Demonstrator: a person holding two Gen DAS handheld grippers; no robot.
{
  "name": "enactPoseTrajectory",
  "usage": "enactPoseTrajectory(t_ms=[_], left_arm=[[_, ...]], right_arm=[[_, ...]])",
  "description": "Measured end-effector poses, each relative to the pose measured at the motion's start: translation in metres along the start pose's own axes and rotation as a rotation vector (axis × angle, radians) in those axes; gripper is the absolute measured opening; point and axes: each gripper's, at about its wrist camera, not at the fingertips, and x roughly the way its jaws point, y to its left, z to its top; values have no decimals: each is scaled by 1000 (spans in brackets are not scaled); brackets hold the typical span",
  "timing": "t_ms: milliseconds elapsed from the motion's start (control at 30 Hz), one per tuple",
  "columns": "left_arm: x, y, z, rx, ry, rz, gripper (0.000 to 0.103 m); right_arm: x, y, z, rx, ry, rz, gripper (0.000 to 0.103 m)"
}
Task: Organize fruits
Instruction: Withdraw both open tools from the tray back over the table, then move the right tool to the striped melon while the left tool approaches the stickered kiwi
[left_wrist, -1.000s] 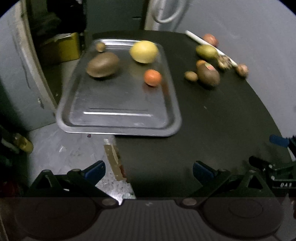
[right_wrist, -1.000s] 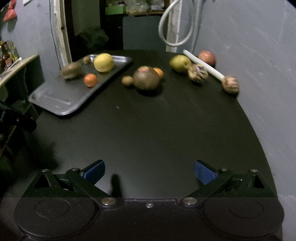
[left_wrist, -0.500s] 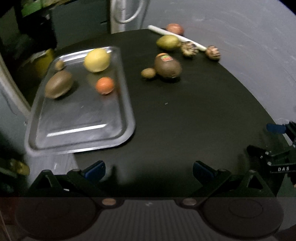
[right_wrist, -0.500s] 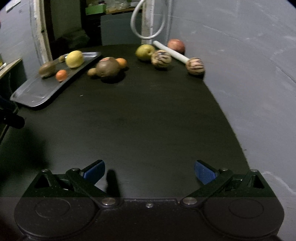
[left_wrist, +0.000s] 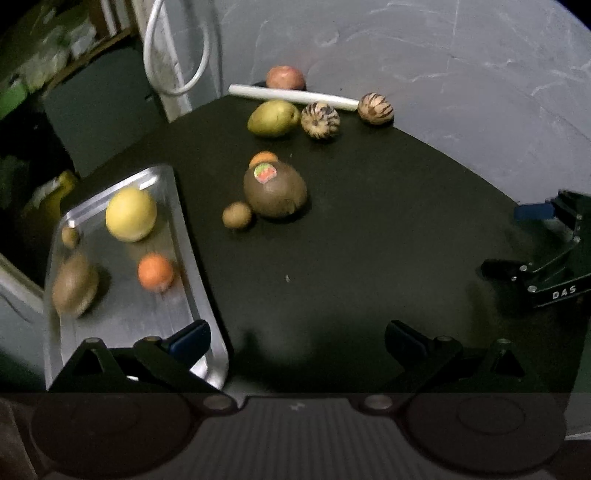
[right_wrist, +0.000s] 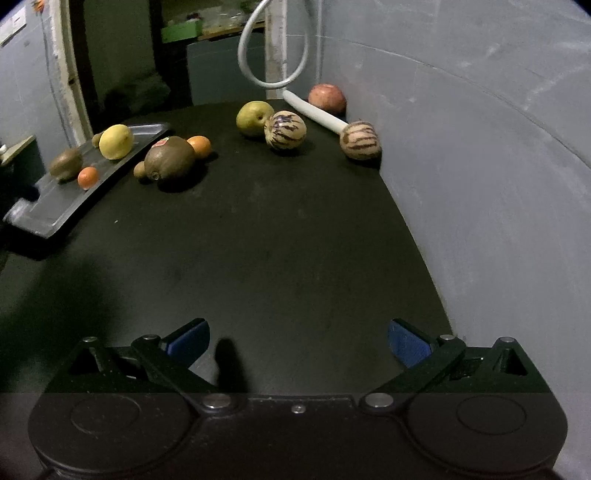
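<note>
Left wrist view | our left gripper (left_wrist: 297, 338) and right gripper (right_wrist: 297, 338) hung spread, empty | large brown stickered fruit (left_wrist: 275, 190) lay on black table (left_wrist: 369, 258), beside shiny metal tray (left_wrist: 192, 236), likely awaiting transfer.

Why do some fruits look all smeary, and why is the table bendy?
In the left wrist view the brown fruit and small orange on the tray are smeared by motion blur. In the right wrist view the striped fruit looks sharp. The fisheye lenses curve the table edges; the lighting is dim.
</note>
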Motion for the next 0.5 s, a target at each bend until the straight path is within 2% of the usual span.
enactPoseTrajectory(t_ms=[267,500], left_arm=[[20,8,23,54,-35,65,102],[33,19,30,184,-31,136,102]], right_arm=[[21,-10,27,-30,-1,68,102],[44,-7,49,-92,-7,112,102]])
